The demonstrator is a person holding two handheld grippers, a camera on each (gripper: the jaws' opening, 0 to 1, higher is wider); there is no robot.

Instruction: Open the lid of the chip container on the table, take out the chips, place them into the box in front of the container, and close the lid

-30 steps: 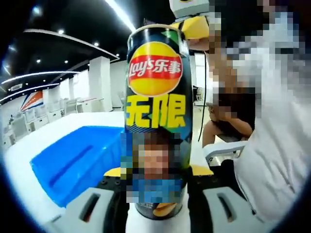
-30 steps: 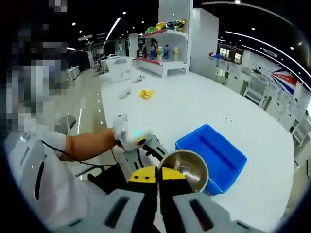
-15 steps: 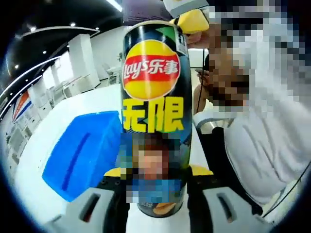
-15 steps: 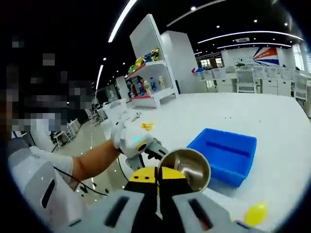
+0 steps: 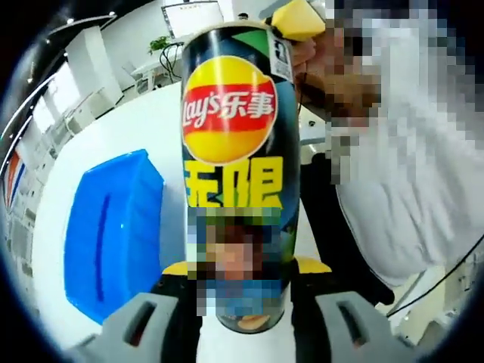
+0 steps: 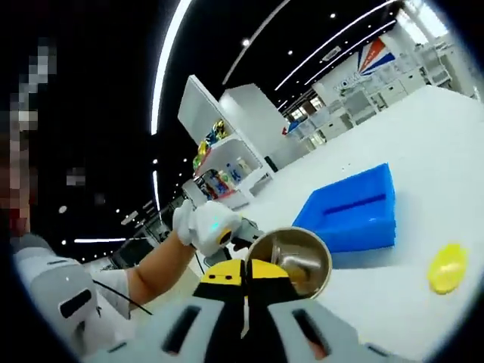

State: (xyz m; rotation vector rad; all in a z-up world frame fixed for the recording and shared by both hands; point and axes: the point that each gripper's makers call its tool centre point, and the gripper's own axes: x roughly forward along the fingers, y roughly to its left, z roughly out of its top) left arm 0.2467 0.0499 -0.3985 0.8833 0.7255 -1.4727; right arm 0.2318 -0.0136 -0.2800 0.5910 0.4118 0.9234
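**Chip can clamped and open-mouthed, lid lying on the table**

Between the 2 jaws of the left gripper point(image 5: 242, 321) stands the chip container point(image 5: 238, 174), a tall dark can with a red and yellow Lay's badge and yellow characters on its side. Seen from the left gripper view, the jaws press against the can's lower part on both sides, so this gripper is closed around it. The can reaches up to the top of the view, where a yellow-tipped part of the right gripper point(image 5: 296, 19) sits at its upper rim.

Left of the can in that view lies the blue box point(image 5: 113, 234) on the white table point(image 5: 162, 121). A person in a white top point(image 5: 408, 181) is on the right side.

From the right gripper view, the can's open mouth point(image 6: 291, 263) faces the camera, showing its shiny metal inside with something pale yellow low within it. The right gripper point(image 6: 243, 291) has its 2 yellow-tipped jaws drawn together with barely a slit between them, just beside the can's rim; whether they pinch anything cannot be told. Behind the can a gloved hand point(image 6: 203, 225) holds the left gripper. The blue box point(image 6: 355, 208) rests on the table beyond, and a yellow lid point(image 6: 448, 268) lies flat on the table, apart from both box and can.
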